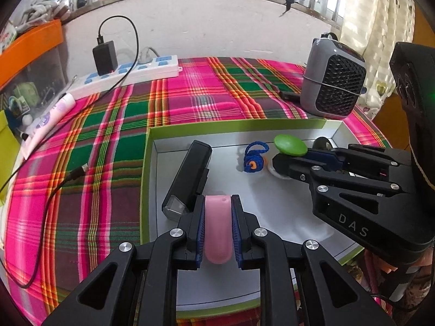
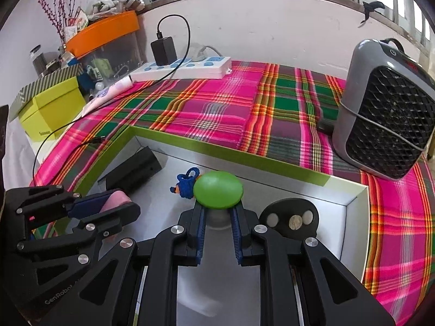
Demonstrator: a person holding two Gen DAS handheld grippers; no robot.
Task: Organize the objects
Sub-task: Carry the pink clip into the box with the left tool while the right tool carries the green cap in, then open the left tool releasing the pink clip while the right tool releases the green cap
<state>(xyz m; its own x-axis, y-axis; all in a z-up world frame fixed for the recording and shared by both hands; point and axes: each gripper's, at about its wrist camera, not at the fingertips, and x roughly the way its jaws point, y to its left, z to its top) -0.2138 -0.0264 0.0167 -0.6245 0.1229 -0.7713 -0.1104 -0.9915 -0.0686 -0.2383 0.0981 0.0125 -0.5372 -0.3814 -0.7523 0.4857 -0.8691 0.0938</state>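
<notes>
Over the box (image 1: 148, 190), the left gripper (image 1: 218, 212) is clamped on a pink bar (image 1: 217, 231), long axis running along the fingers; the right gripper (image 2: 217, 214) pinches a green disc (image 2: 218, 189) (edge-on). Both hang above the box floor, the blue knitted charm (image 1: 254, 160) just beyond.

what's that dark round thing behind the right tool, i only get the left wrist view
Observer: In the right wrist view it is a black rounded piece with three small discs on its face, lying in the open box's corner.
Operator: is the green disc really gripped
Observer: Yes, the right tool pinches only the near edge of the green disc.
Operator: what's off the table's left side
Observer: A lime carton with a striped lid.
</notes>
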